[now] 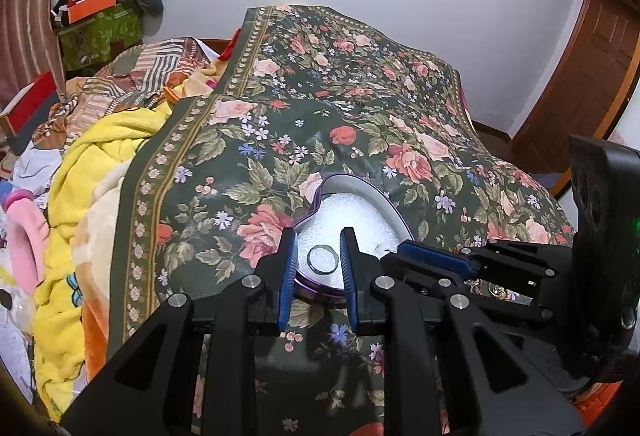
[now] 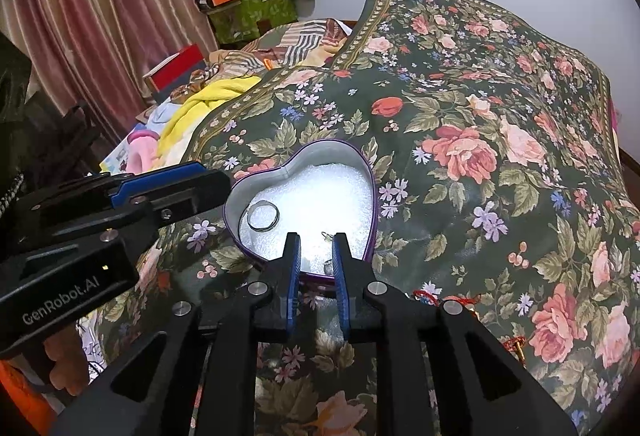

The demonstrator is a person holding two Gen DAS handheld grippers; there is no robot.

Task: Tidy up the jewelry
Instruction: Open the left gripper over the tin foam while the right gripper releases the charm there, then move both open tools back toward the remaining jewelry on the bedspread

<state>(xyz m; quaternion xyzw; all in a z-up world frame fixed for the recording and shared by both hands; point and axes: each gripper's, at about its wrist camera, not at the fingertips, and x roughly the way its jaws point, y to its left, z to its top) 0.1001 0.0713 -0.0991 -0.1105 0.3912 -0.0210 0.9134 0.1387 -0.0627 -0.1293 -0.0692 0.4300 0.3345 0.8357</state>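
Observation:
A purple heart-shaped tin [image 2: 370, 171] lined with white foam sits on the floral bedspread; it also shows in the left wrist view [image 1: 384, 197]. A silver ring [image 2: 263, 216] lies on the foam at the tin's left; in the left wrist view the ring [image 1: 322, 259] lies between my open fingers. My left gripper [image 1: 319, 240] is open over the tin's near edge, empty. My right gripper [image 2: 316, 242] is open over the tin's near point, with a small earring [image 2: 327, 236] on the foam between its fingertips. The left gripper's body [image 2: 168, 191] shows beside the tin.
The dark floral bedspread [image 2: 500, 155] covers the bed. A yellow blanket [image 1: 72, 195] and piled clothes lie to the left. Red thread items [image 2: 430, 296] lie on the spread near the right gripper. A wooden door [image 1: 592, 67] stands at the right, curtains [image 2: 100, 15] at the left.

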